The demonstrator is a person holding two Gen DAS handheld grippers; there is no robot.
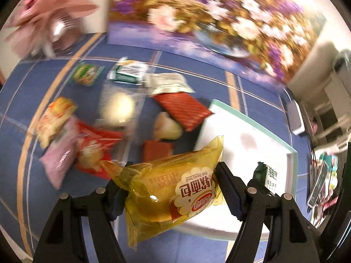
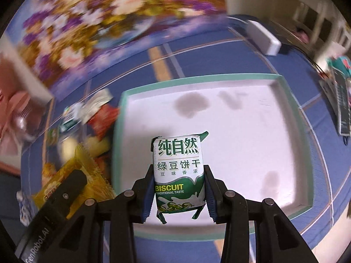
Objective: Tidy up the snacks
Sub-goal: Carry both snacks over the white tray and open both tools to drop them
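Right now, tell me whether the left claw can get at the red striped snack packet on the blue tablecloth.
Probably not as things stand: the left claw is shut on a yellow bread packet. The red striped snack packet lies uncovered, so the way is free once the claw is emptied.

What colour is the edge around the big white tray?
The white rectangular tray's raised rim is pale mint green. It shows best in the right wrist view.
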